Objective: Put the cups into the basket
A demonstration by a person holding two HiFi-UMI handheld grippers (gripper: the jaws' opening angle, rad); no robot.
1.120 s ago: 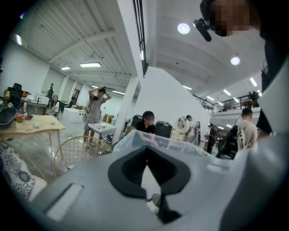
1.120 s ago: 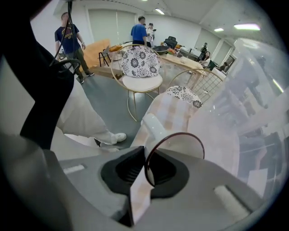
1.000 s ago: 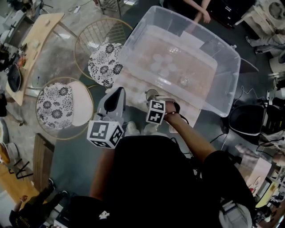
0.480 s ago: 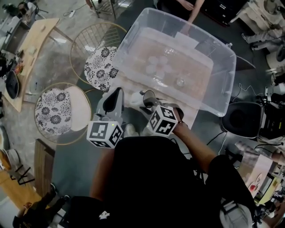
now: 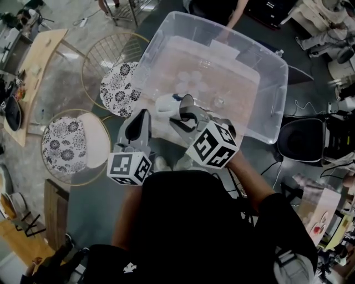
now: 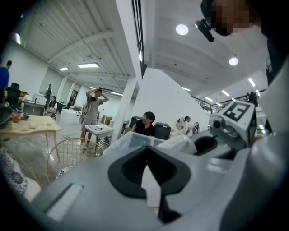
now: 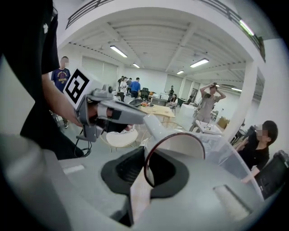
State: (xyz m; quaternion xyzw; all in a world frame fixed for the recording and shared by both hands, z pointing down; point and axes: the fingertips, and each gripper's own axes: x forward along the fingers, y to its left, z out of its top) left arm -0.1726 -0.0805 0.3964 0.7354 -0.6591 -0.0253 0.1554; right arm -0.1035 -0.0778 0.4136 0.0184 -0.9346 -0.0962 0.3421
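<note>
My right gripper (image 5: 180,110) is shut on the rim of a white cup (image 5: 165,104), held tilted just in front of the near wall of the clear plastic basket (image 5: 270,105). In the right gripper view the cup (image 7: 180,149) lies on its side between the jaws, mouth towards the camera, one finger inside it. Several pale cups (image 5: 189,81) sit on the basket's floor. My left gripper (image 5: 142,117) hangs to the left of the cup, shut and empty; the left gripper view shows its pads together and the cup (image 6: 180,143) to its right.
Two round wire-frame stools with patterned cushions (image 5: 117,89) (image 5: 65,141) stand left of the basket. A wooden table (image 5: 30,66) is at far left. A person's arm (image 5: 233,14) reaches over the basket's far side. A black chair (image 5: 299,141) stands at right.
My right gripper has lifted the white cup and swung it up and left towards the basket's near wall; its marker cube has turned. The left gripper has barely moved.
</note>
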